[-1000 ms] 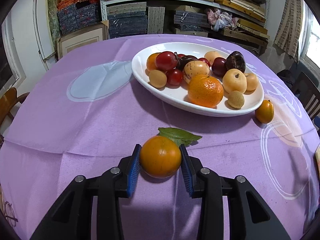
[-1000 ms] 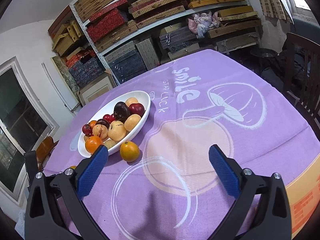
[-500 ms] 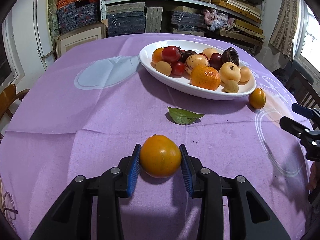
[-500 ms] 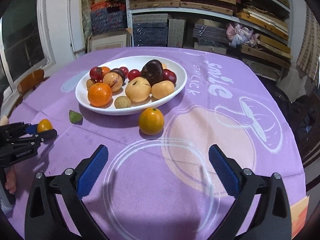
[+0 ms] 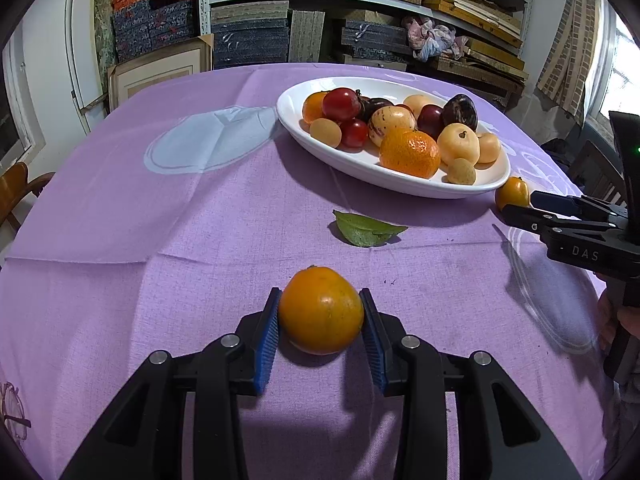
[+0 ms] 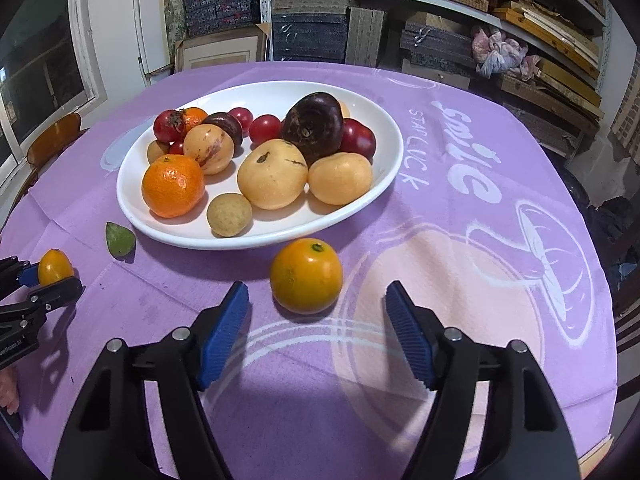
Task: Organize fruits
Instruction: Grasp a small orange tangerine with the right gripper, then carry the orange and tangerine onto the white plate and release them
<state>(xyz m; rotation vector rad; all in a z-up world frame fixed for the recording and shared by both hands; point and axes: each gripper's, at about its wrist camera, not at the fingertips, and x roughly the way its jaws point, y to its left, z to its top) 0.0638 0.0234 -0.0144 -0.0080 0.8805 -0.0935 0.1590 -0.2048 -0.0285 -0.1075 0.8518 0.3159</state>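
Observation:
My left gripper (image 5: 321, 320) is shut on an orange persimmon (image 5: 321, 310), held just above the purple cloth; it also shows in the right wrist view (image 6: 55, 267). A white oval plate (image 6: 256, 236) holds several fruits, among them a mandarin (image 6: 173, 185) and a dark purple fruit (image 6: 313, 124). A second orange persimmon (image 6: 306, 275) lies on the cloth in front of the plate. My right gripper (image 6: 318, 316) is open, its blue pads just short of that persimmon on either side. The right gripper also shows at the right edge of the left wrist view (image 5: 520, 210).
A green leaf (image 5: 364, 230) lies on the cloth between the held persimmon and the plate. The round table has a purple printed cloth (image 6: 460, 200). Shelves of stacked boxes (image 6: 360, 20) stand behind the table. Wooden chairs (image 5: 16, 192) stand at the table's sides.
My left gripper has drawn back from the plate and leaf with the persimmon. My right gripper has swung toward the plate and closed in on the loose persimmon.

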